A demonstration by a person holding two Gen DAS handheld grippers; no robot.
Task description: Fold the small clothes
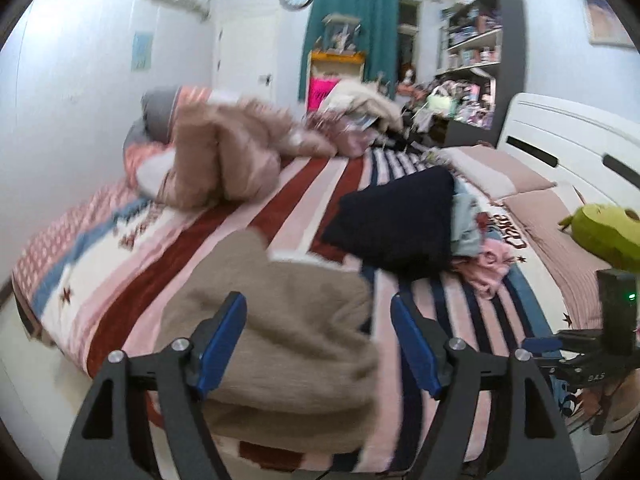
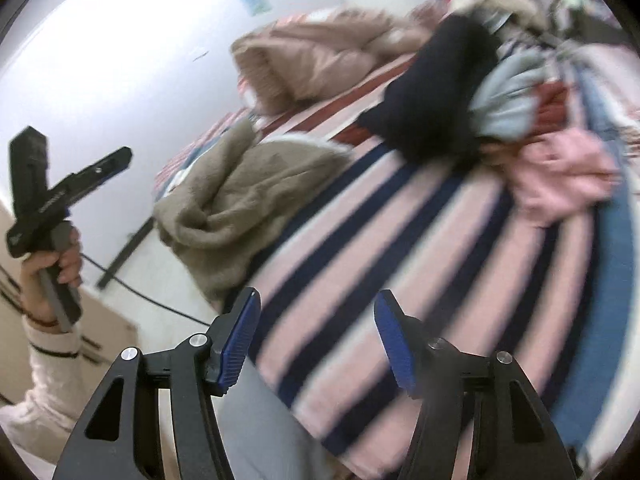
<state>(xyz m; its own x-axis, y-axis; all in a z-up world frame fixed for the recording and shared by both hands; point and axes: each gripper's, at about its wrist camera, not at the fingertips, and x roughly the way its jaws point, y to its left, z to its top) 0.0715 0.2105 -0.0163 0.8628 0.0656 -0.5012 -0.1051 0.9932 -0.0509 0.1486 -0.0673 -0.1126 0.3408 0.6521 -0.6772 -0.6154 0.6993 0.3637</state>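
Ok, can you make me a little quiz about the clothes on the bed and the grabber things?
1. True or false: the left hand-held gripper is clamped on the tan fuzzy garment.
2. Which colour is the garment lying against the pink garment and the light blue garment? A green, B dark navy, C yellow.
3. Fill in: the bedspread has pink and ____ stripes in front of the right hand-held gripper.

Key: 1 false, both grippers are open and hold nothing; 2 B, the dark navy garment; 3 navy.

Folded sweater (image 1: 288,336) is lying on the bed (image 1: 120,264) near its edge; clothes pile (image 1: 472,236) is sitting right of it, puffer jacket (image 1: 232,156) behind.
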